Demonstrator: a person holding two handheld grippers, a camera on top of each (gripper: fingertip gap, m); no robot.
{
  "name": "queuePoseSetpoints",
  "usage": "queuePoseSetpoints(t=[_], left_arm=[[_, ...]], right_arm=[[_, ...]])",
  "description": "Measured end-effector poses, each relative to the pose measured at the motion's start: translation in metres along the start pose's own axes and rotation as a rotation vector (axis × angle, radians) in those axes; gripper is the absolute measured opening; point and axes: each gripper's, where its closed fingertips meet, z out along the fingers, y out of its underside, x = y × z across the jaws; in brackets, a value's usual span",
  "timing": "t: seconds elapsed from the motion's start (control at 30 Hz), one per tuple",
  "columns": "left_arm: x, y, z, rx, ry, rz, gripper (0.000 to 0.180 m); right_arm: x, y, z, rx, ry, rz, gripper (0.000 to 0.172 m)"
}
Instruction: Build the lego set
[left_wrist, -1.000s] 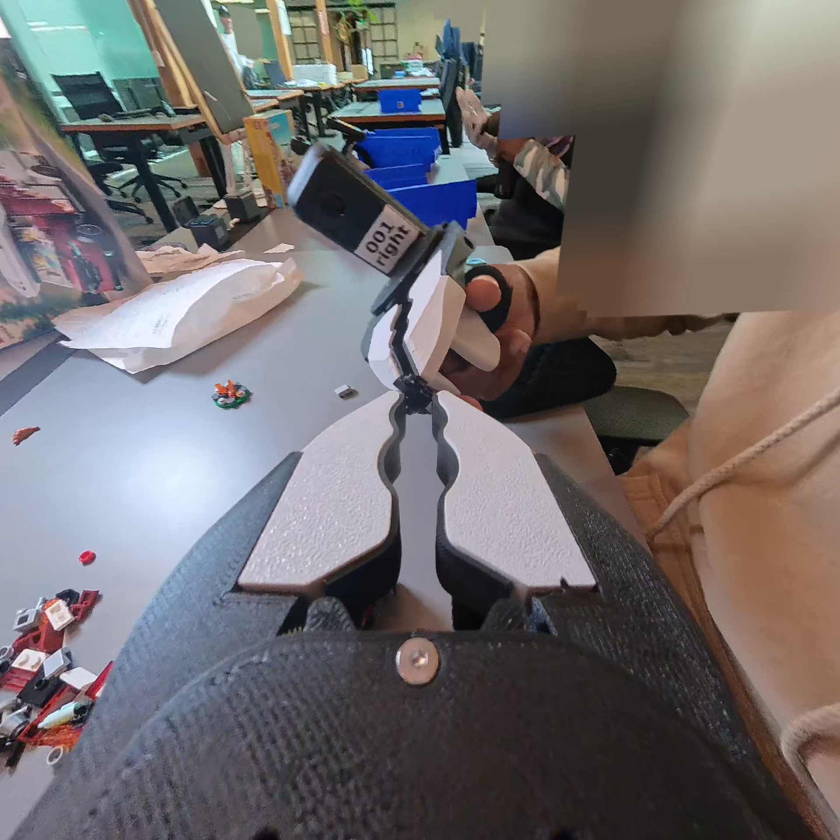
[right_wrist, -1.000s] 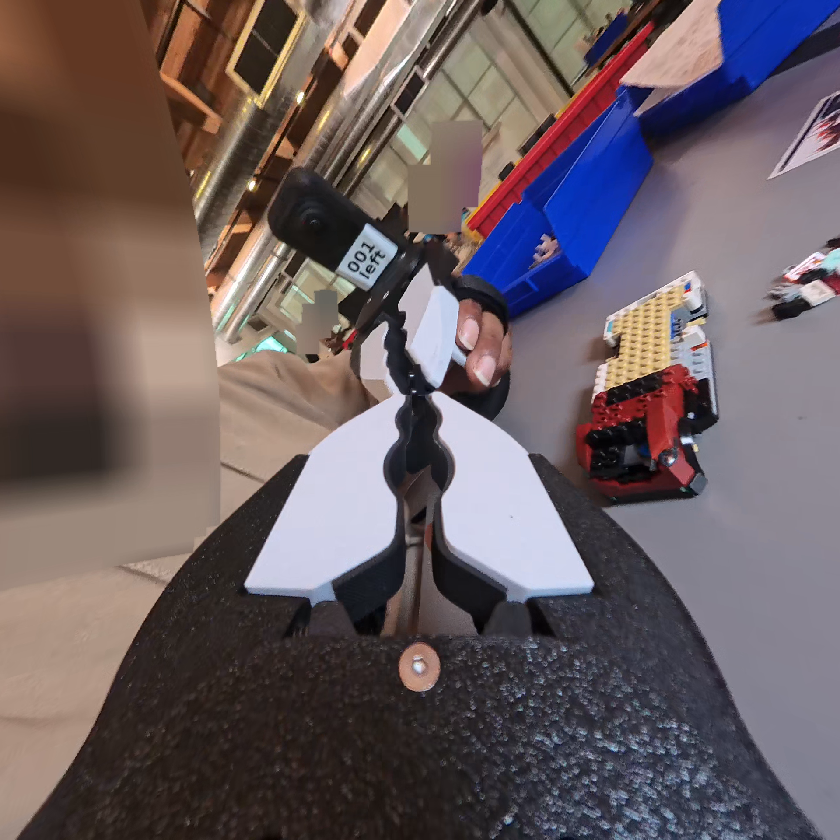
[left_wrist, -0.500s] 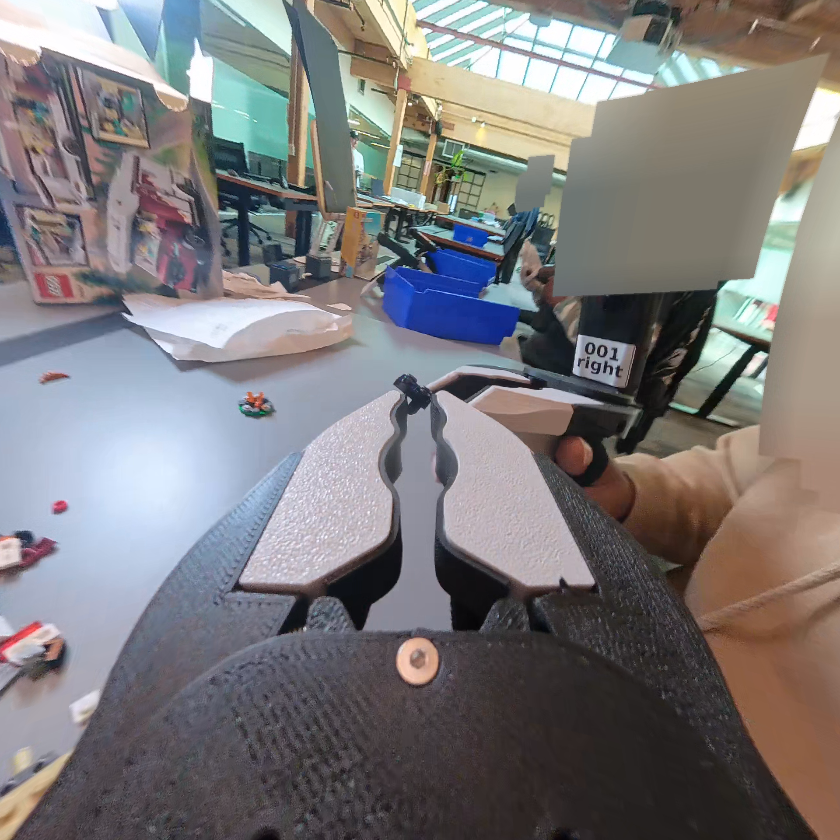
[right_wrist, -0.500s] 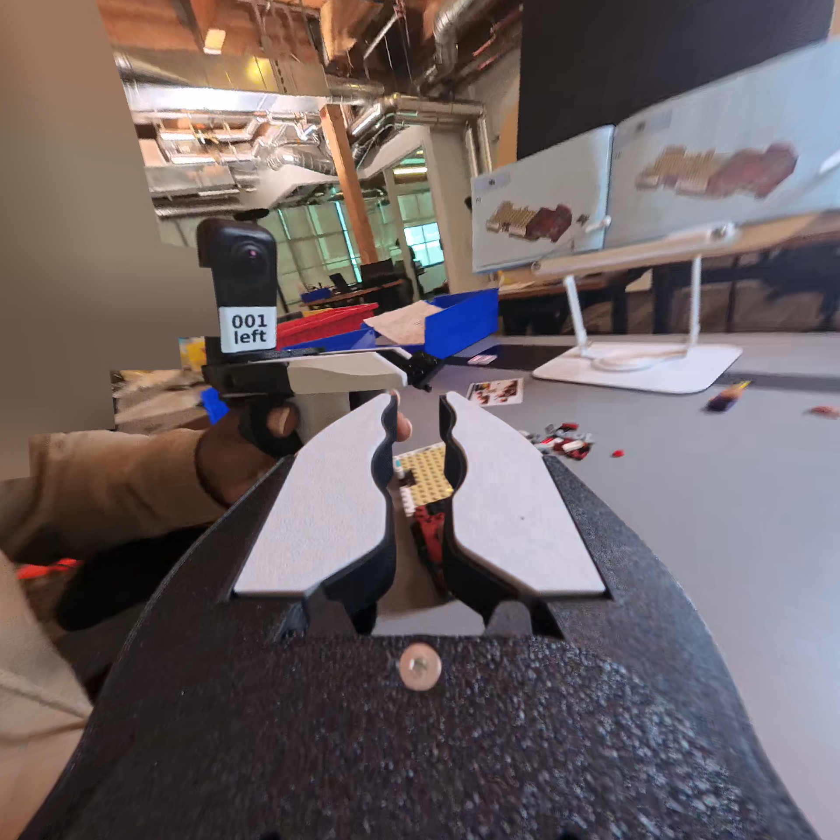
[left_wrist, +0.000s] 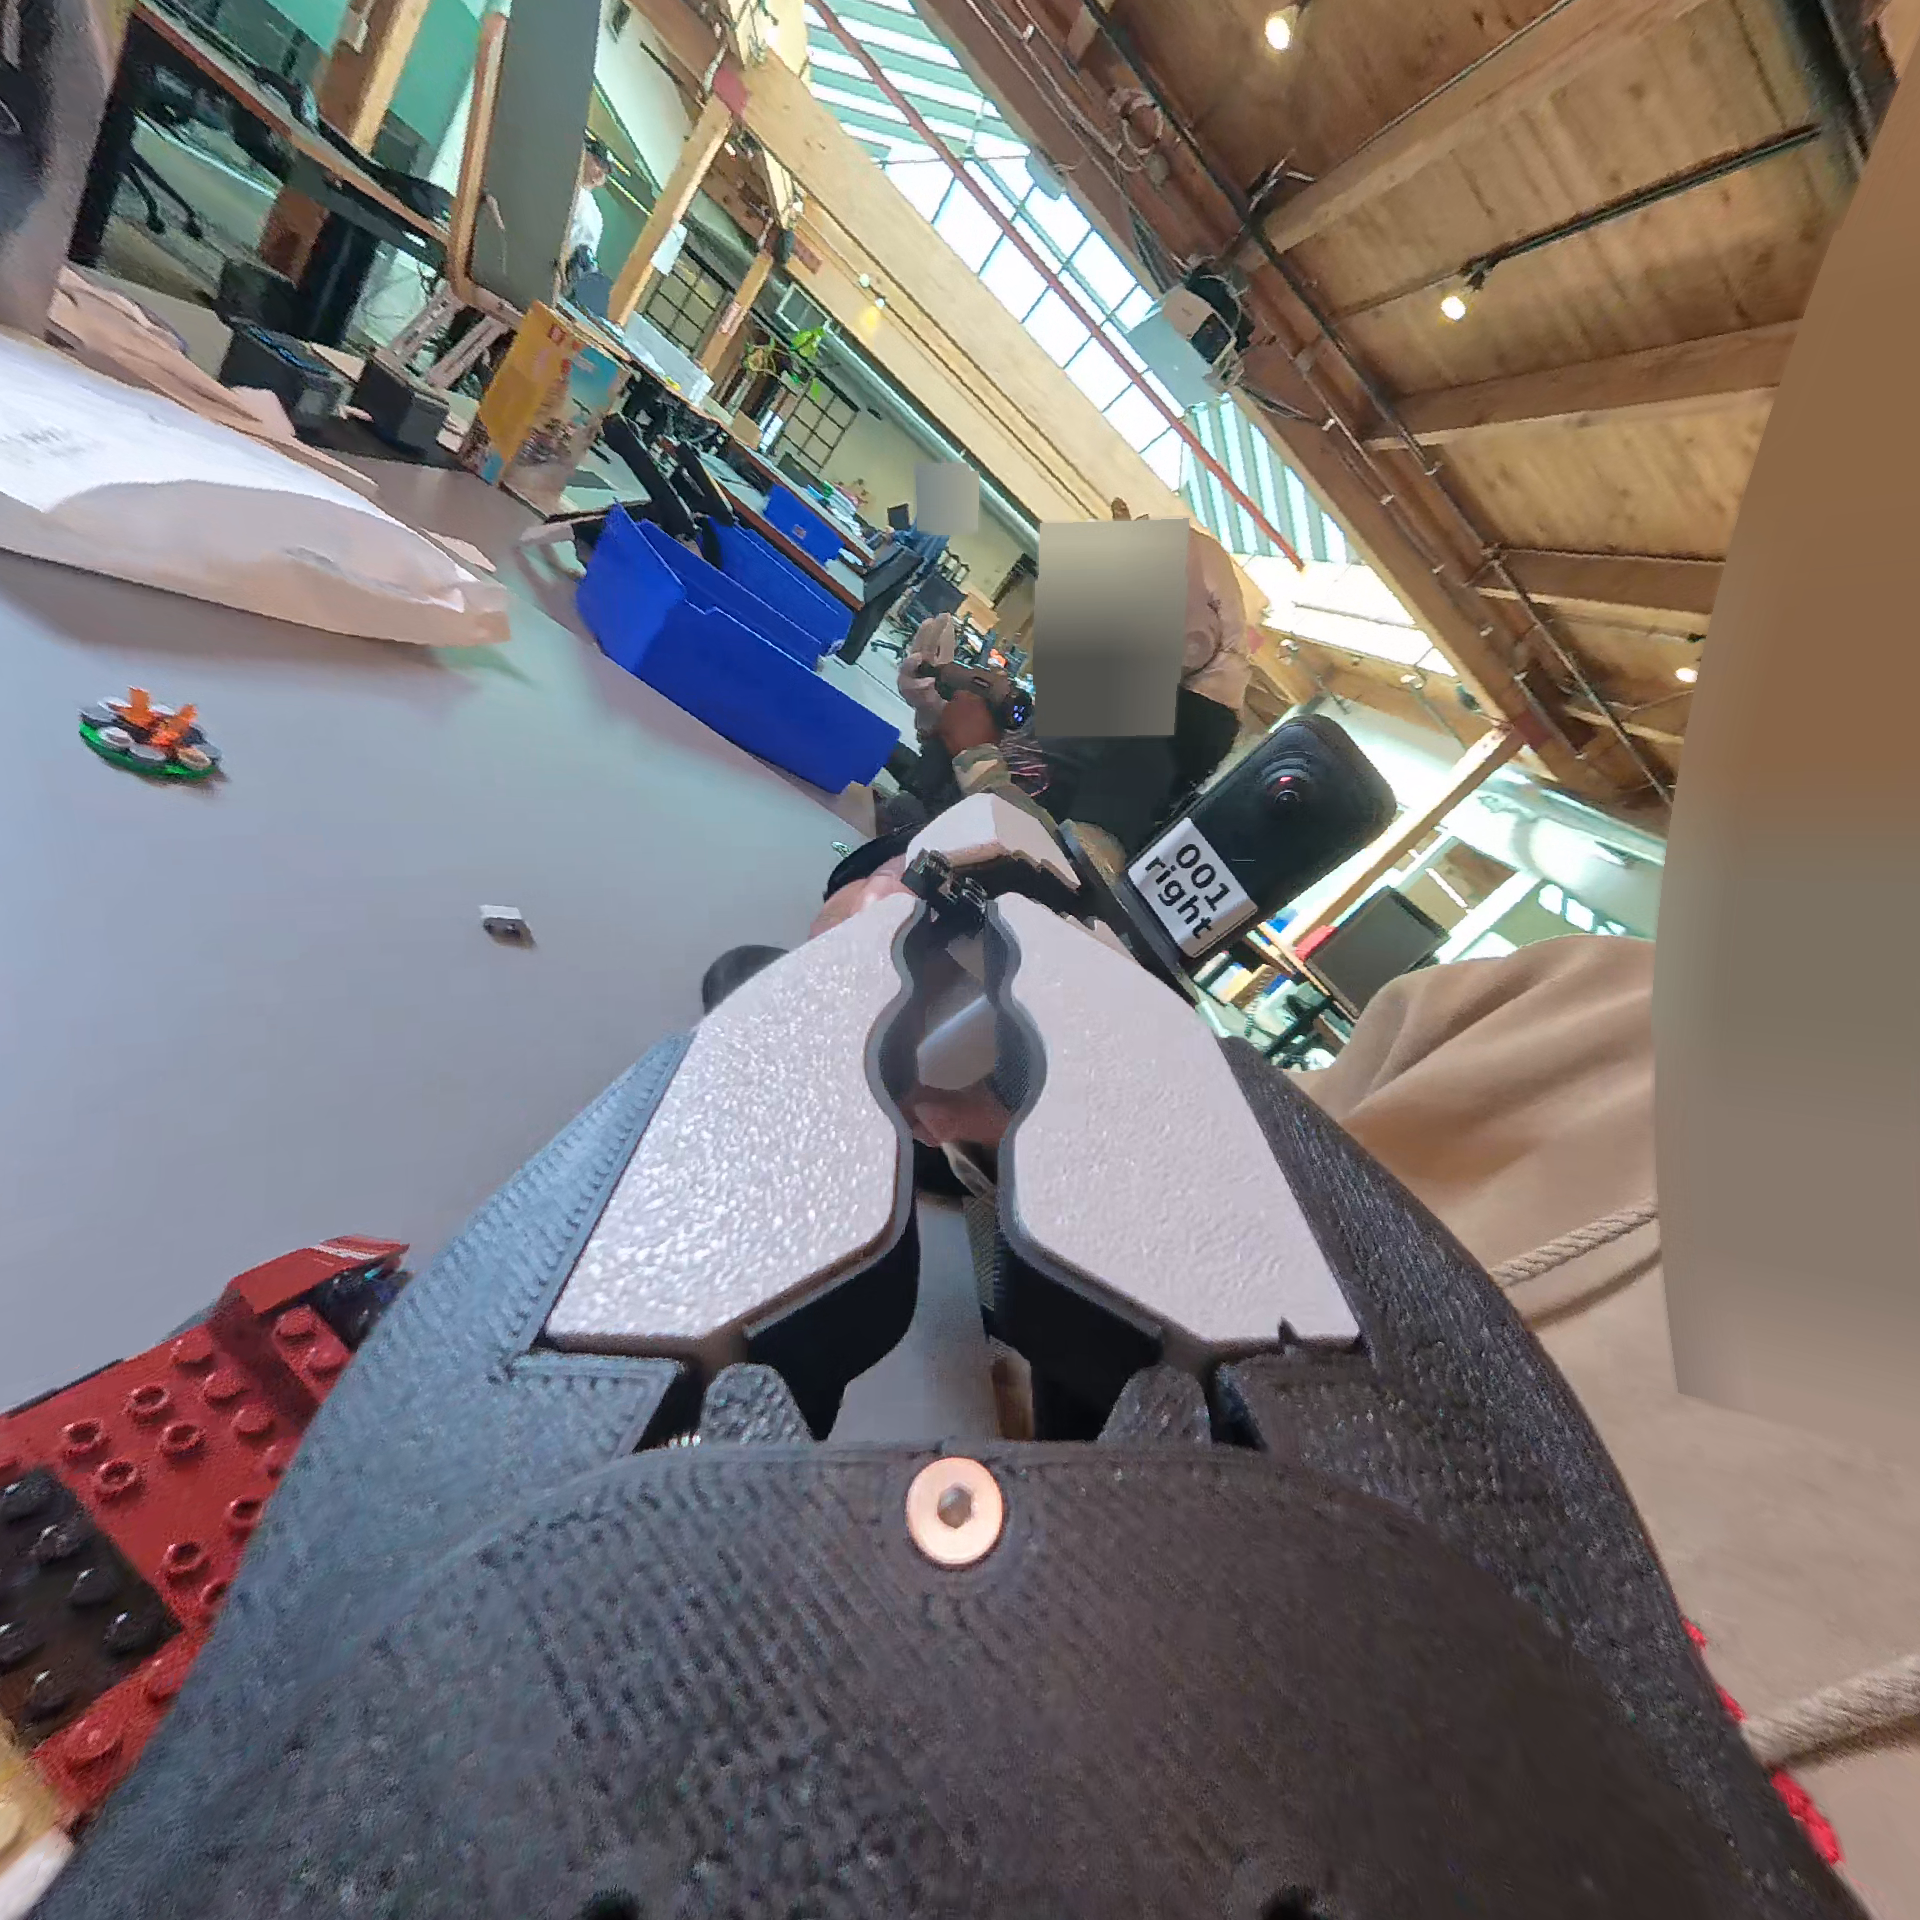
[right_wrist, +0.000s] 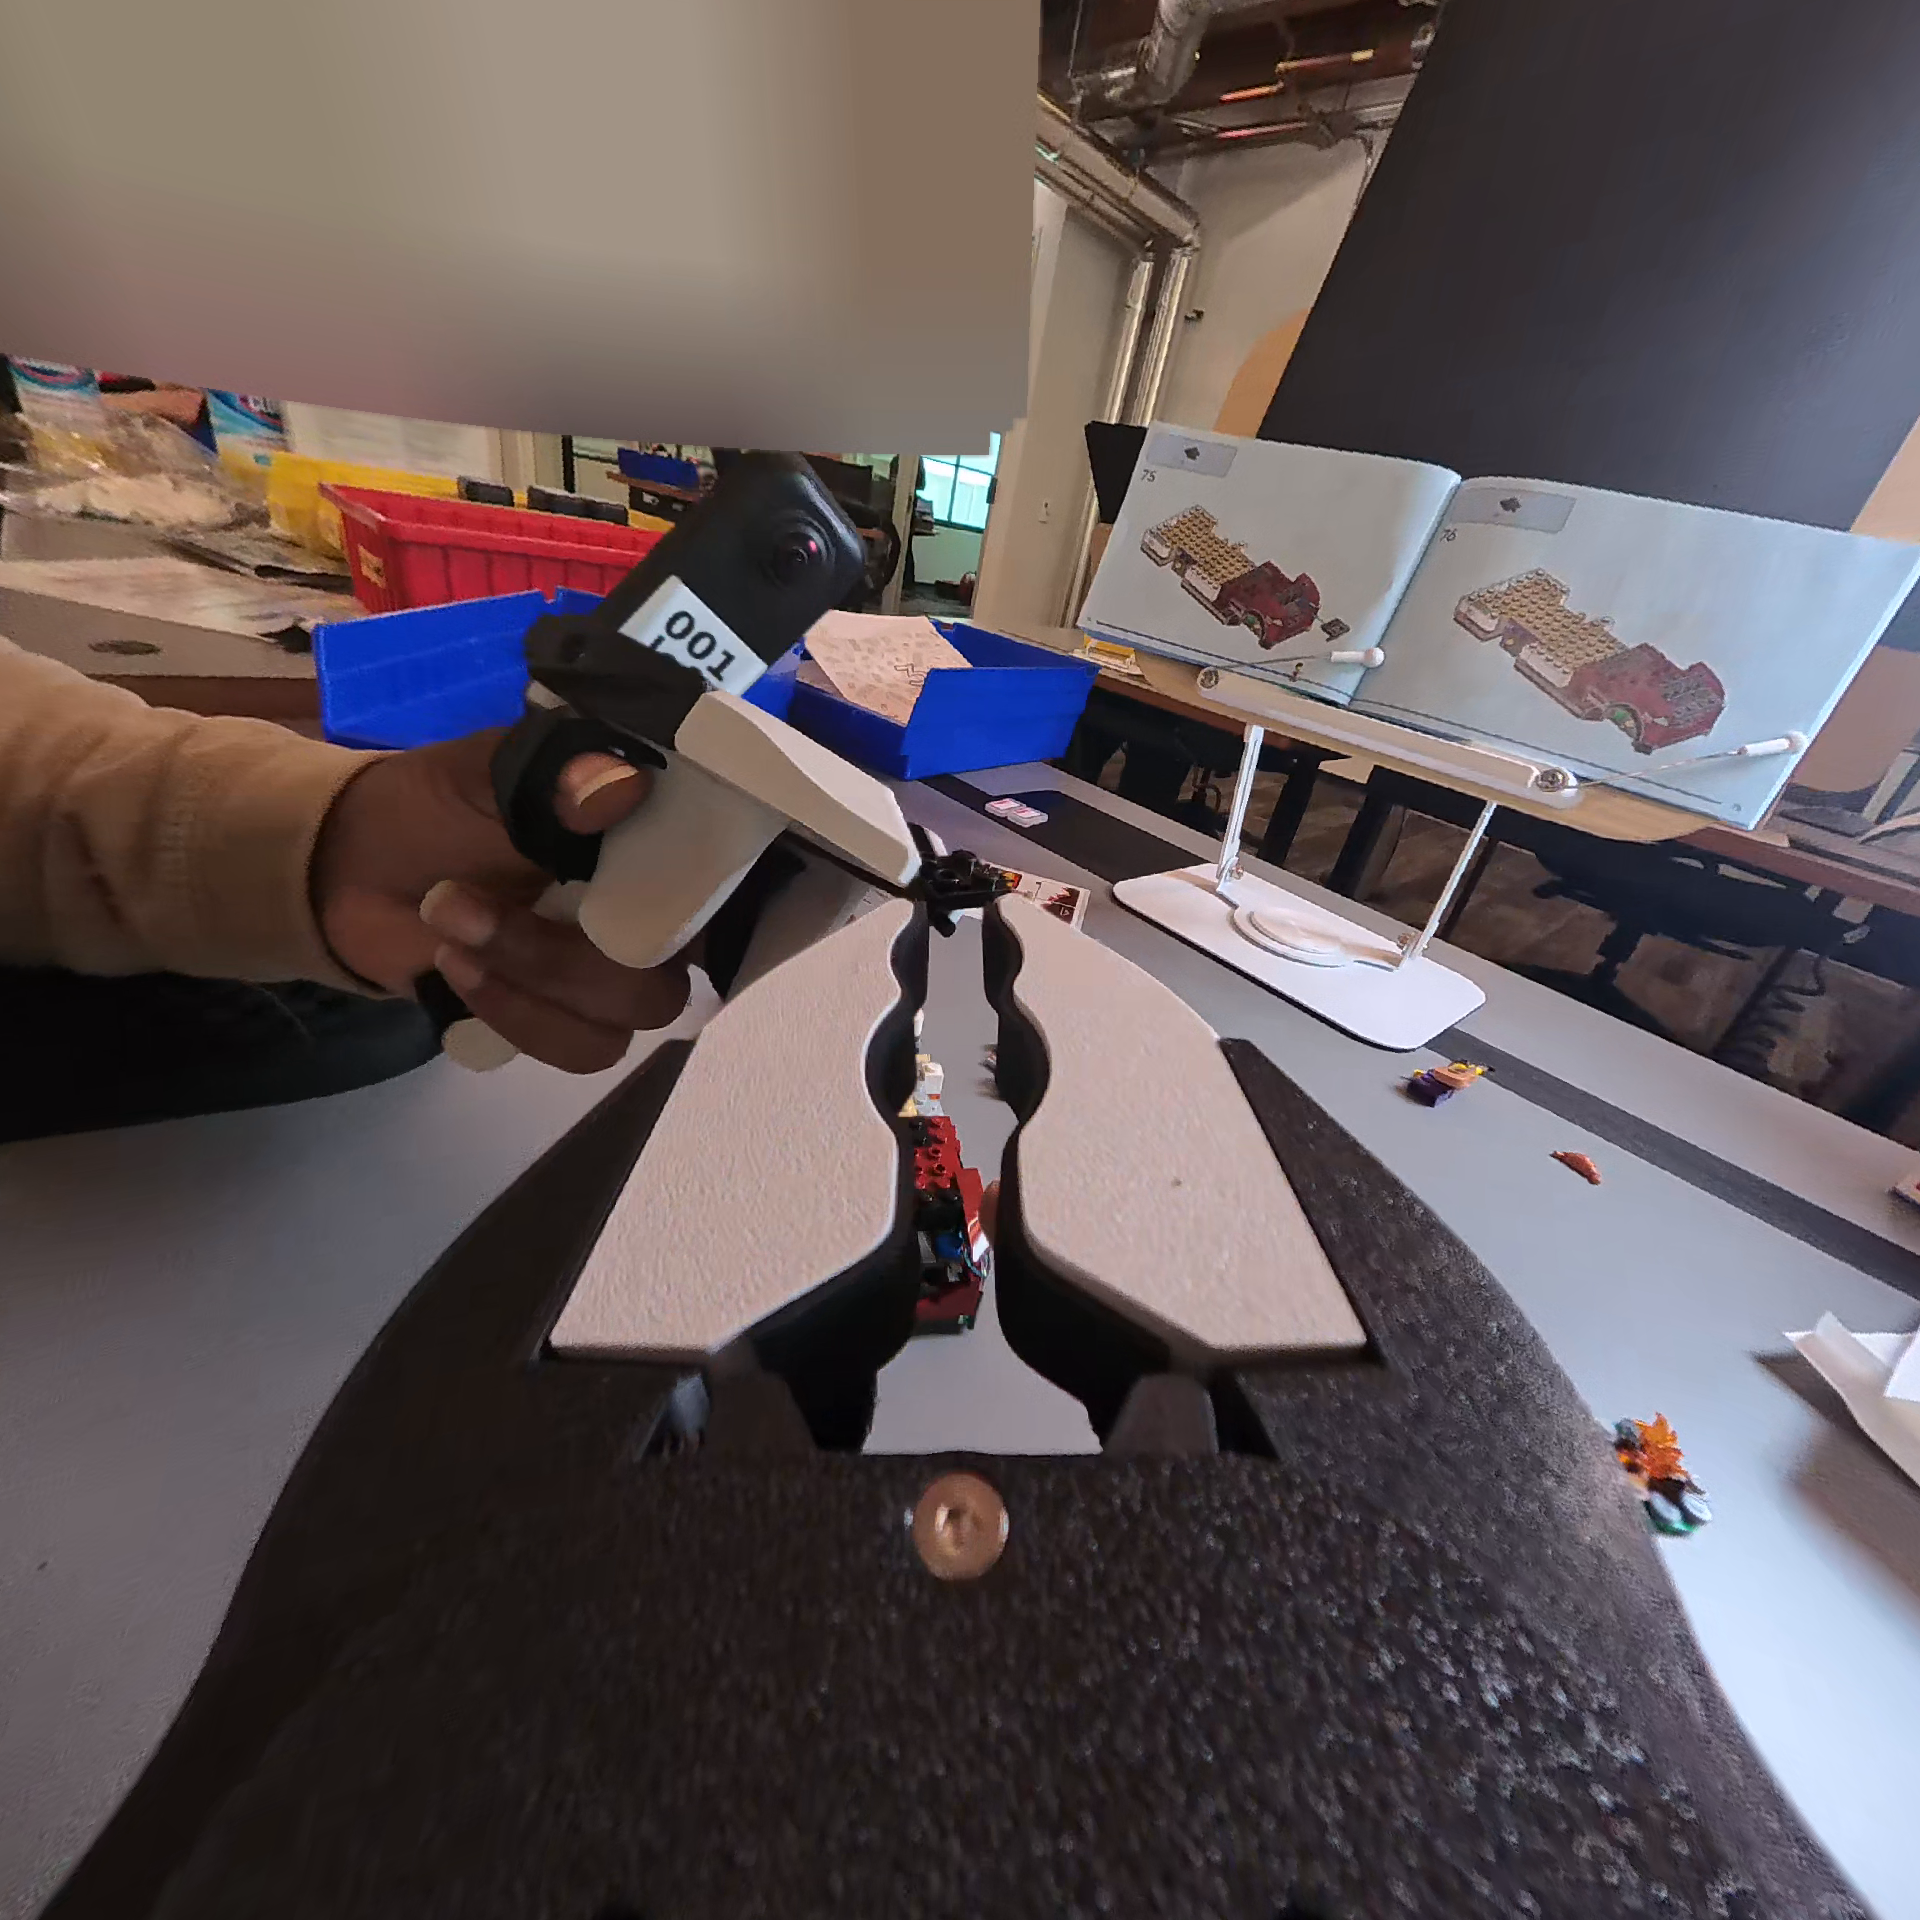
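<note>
My left gripper (left_wrist: 951, 906) is shut on a small black Lego piece (left_wrist: 948, 891) at its fingertips, held in the air above the grey table (left_wrist: 416, 935). In the right wrist view the same piece (right_wrist: 961, 883) sits at the tips of my right gripper (right_wrist: 954, 912), whose pads close on it from the other side. The left gripper (right_wrist: 909, 878) comes in there from the left, held by a hand. The right gripper (left_wrist: 940, 862) shows just beyond the piece in the left wrist view. The red and black Lego car build (left_wrist: 156, 1455) lies on the table below, also seen between the right fingers (right_wrist: 945, 1226).
An open instruction booklet (right_wrist: 1455, 582) stands on a white stand. Blue bins (left_wrist: 727, 644) and a white paper bag (left_wrist: 208, 520) lie at the back. Loose bits lie about: a green and orange one (left_wrist: 151, 727), a grey one (left_wrist: 504, 923), a purple one (right_wrist: 1444, 1081). The tips of both grippers are at nearly the same place.
The left gripper kept the black piece throughout. The right gripper let go, opened and drew aside, then came back and closed on the piece again. Both grippers swung and tilted meanwhile.
</note>
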Motion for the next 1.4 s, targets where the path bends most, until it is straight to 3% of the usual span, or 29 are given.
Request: queuePoseSetpoints(t=[0.53, 0.63, 0.8, 0.9, 0.97, 1.0, 1.1, 1.4], left_arm=[[0.005, -0.006, -0.002, 0.072, 0.080, -0.093, 0.009], [0.005, -0.006, -0.003, 0.079, 0.087, -0.104, 0.009], [0.012, -0.005, -0.003, 0.057, 0.107, -0.034, 0.009], [0.014, -0.001, -0.006, -0.030, 0.119, 0.109, 0.027], [0.015, -0.005, -0.009, -0.042, 0.108, 0.180, 0.009], [0.014, -0.008, -0.009, -0.032, 0.096, 0.201, 0.000], [-0.002, -0.001, -0.012, -0.078, 0.021, 0.266, 0.000], [-0.025, -0.011, -0.030, -0.046, -0.059, 0.249, 0.000]], right_arm=[[-0.002, 0.002, 0.005, -0.020, -0.052, 0.078, 0.007], [-0.004, 0.000, 0.005, -0.014, -0.072, 0.082, 0.000], [-0.009, -0.003, 0.000, 0.004, -0.194, 0.169, 0.000], [-0.009, -0.009, -0.011, 0.029, -0.383, 0.283, 0.000], [-0.004, -0.008, -0.015, 0.006, -0.476, 0.370, 0.000], [-0.002, -0.006, -0.015, -0.008, -0.491, 0.380, 0.000], [0.000, 0.010, -0.014, -0.070, -0.490, 0.379, 0.000], [-0.002, 0.042, -0.029, -0.212, -0.469, 0.342, 0.000]])
